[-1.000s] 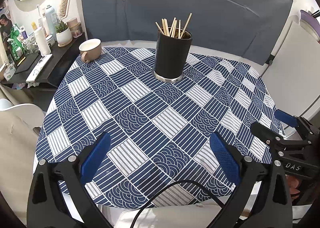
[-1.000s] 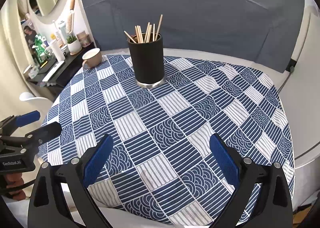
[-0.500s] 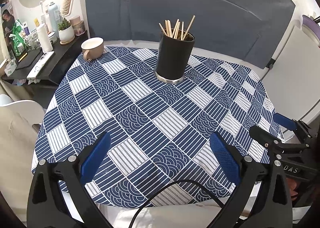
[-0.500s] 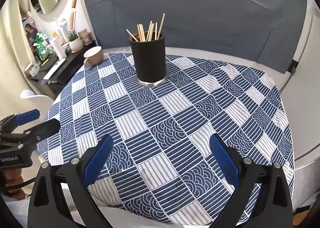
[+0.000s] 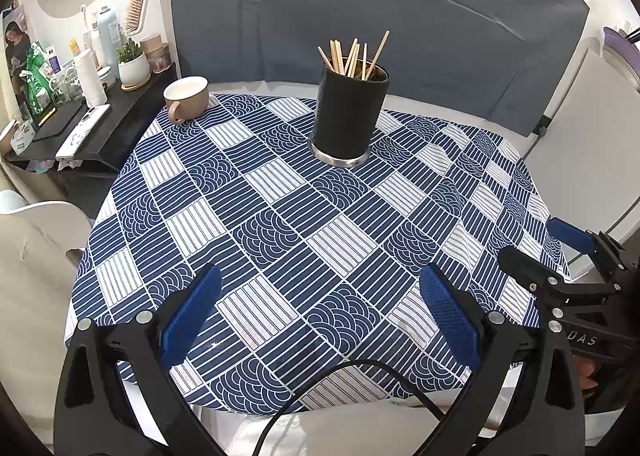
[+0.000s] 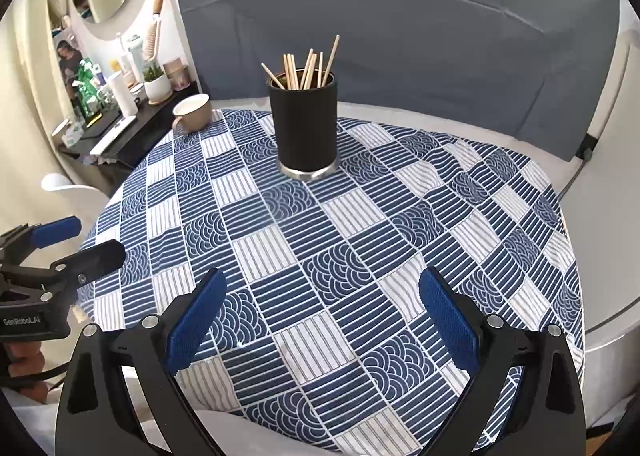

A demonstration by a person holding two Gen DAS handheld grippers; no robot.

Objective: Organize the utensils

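A black cylindrical holder (image 5: 349, 111) (image 6: 304, 127) stands upright at the far middle of the round table, with several wooden chopsticks (image 5: 354, 55) (image 6: 306, 65) sticking out of it. My left gripper (image 5: 320, 316) is open and empty over the near edge of the table. My right gripper (image 6: 320, 316) is also open and empty over the near edge. The right gripper shows at the right of the left wrist view (image 5: 552, 248). The left gripper shows at the left of the right wrist view (image 6: 76, 240).
The table carries a blue-and-white patterned cloth (image 5: 280, 215) (image 6: 360, 236). A beige mug (image 5: 186, 97) (image 6: 194, 111) sits at its far left edge. A dark side shelf (image 5: 68, 123) with bottles and a potted plant stands left. A grey backdrop (image 5: 380, 7) rises behind. A white chair (image 5: 36, 240) is near left.
Both grippers have drifted slightly back and up from the table, so the holder and mug sit a little lower in the views. Both stay open and empty.
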